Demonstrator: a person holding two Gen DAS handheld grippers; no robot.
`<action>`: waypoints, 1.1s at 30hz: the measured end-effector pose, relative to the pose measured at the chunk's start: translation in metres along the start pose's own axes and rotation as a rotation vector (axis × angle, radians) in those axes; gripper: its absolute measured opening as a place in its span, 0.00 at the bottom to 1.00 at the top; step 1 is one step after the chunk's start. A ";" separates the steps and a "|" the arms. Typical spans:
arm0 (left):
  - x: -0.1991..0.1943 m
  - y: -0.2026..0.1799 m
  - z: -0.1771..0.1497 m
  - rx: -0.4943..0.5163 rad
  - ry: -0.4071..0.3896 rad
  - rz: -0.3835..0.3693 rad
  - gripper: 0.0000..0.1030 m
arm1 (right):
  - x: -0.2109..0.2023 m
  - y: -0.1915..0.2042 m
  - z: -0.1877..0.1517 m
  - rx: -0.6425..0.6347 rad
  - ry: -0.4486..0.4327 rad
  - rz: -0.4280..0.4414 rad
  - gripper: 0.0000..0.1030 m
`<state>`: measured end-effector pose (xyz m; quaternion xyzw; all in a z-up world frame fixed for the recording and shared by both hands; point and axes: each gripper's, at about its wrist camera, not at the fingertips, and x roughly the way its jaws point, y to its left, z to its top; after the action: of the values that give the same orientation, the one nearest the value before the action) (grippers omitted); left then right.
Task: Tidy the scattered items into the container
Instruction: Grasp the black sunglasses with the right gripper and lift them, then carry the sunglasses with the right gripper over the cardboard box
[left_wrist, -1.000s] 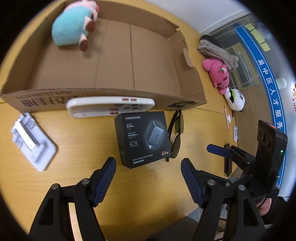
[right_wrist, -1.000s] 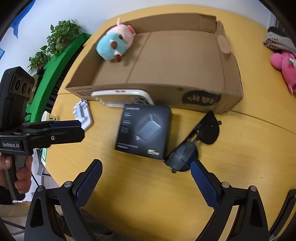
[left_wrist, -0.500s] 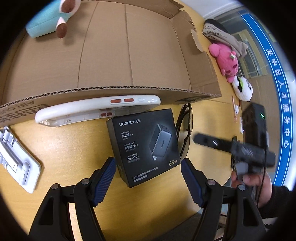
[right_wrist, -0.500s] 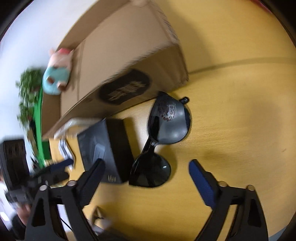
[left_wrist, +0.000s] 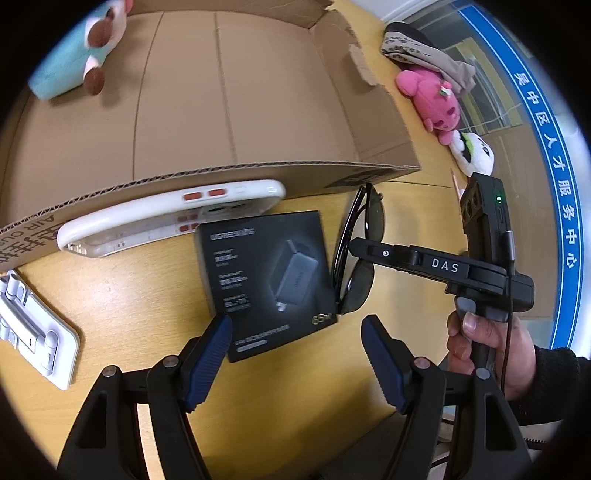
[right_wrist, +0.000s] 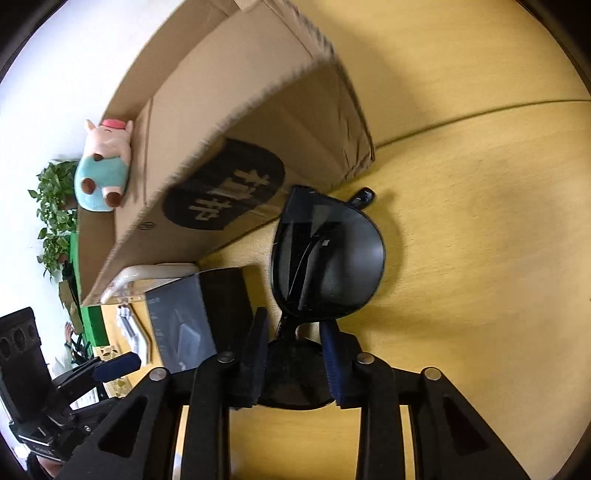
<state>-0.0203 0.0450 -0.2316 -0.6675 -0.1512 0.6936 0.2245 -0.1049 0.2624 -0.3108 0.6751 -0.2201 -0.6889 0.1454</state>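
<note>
The sunglasses (right_wrist: 325, 258) lie folded on the yellow table (right_wrist: 480, 221), just in front of the cardboard box (right_wrist: 258, 122). The right gripper (right_wrist: 295, 350) has squeezed its two blue pads onto the middle of the sunglasses, at the bridge between the dark lenses. They look caught, but they have not left the table.

Right beside the sunglasses sits a black charger box (left_wrist: 266, 280). The left gripper (left_wrist: 295, 354) hangs over its near edge with its fingers spread apart and nothing in them. It looks ready to take that box next.

A white phone case (left_wrist: 170, 218) leans against the front wall of the cardboard box. A white stand (left_wrist: 33, 332) lies farther off, near the table edge.

Inside the cardboard box there is only one thing, a soft toy pig (left_wrist: 74, 55) in a blue suit, tucked in a far corner. So the tidying has only just begun. The sunglasses, the charger box, the phone case and the stand all wait outside. A pink soft toy (left_wrist: 432, 99) and a panda toy (left_wrist: 474, 153) lie farther away on the table, too.
</note>
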 end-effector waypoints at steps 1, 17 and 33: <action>-0.002 -0.005 -0.001 0.012 -0.005 -0.006 0.70 | -0.005 0.001 -0.002 -0.009 -0.010 0.000 0.22; 0.011 -0.062 -0.010 0.115 -0.006 -0.203 0.68 | -0.095 0.047 -0.023 -0.141 -0.067 0.129 0.22; -0.049 -0.051 0.006 0.119 -0.167 -0.425 0.28 | -0.133 0.136 -0.017 -0.304 -0.022 0.159 0.22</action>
<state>-0.0206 0.0645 -0.1632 -0.5465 -0.2653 0.6912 0.3913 -0.0947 0.2100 -0.1277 0.6181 -0.1678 -0.7080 0.2977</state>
